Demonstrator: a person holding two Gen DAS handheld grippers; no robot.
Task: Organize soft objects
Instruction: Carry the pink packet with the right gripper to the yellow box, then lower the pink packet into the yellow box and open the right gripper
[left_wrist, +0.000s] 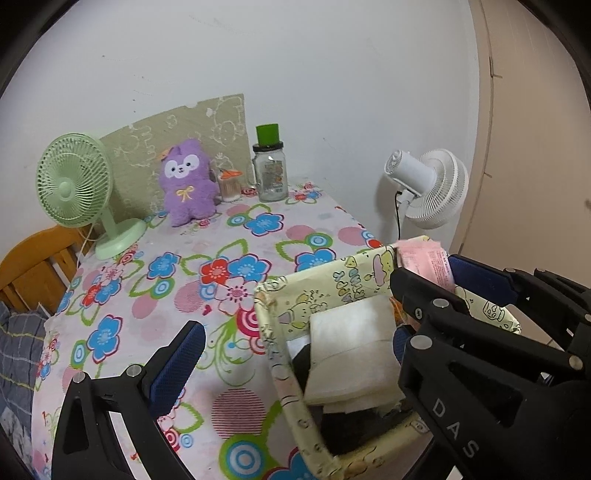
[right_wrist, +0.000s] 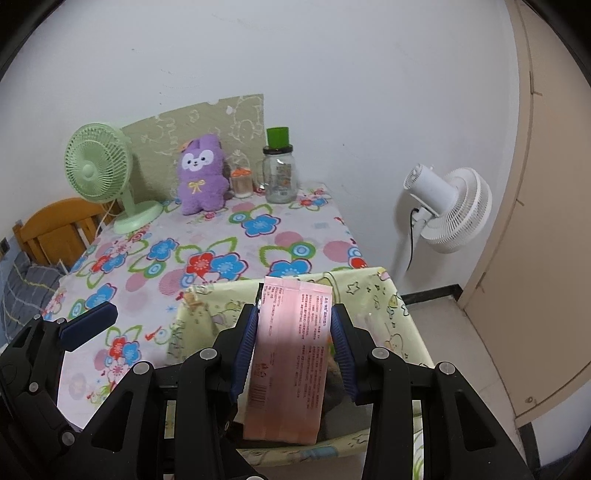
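Observation:
A pale yellow cartoon-print box (left_wrist: 269, 354) (right_wrist: 388, 306) stands at the near right corner of the flowered table (left_wrist: 207, 266). In it lie a white folded stack (left_wrist: 351, 343) and something dark. My right gripper (right_wrist: 295, 332) is shut on a pink printed pack (right_wrist: 291, 350) (left_wrist: 424, 258), held upright over the box. My left gripper (left_wrist: 291, 347) is wide open; the box's left wall lies between its pads, and neither pad presses on it. One of its fingers (right_wrist: 88, 326) shows in the right wrist view. A purple plush toy (left_wrist: 190, 181) (right_wrist: 201, 177) sits at the back by the wall.
At the back stand a green desk fan (left_wrist: 74, 184), a glass jar with a green lid (left_wrist: 269, 173) and a small toothpick holder (left_wrist: 229, 184). A white floor fan (left_wrist: 432, 188) is right of the table, with a door behind it. A wooden frame (left_wrist: 33, 266) is on the left.

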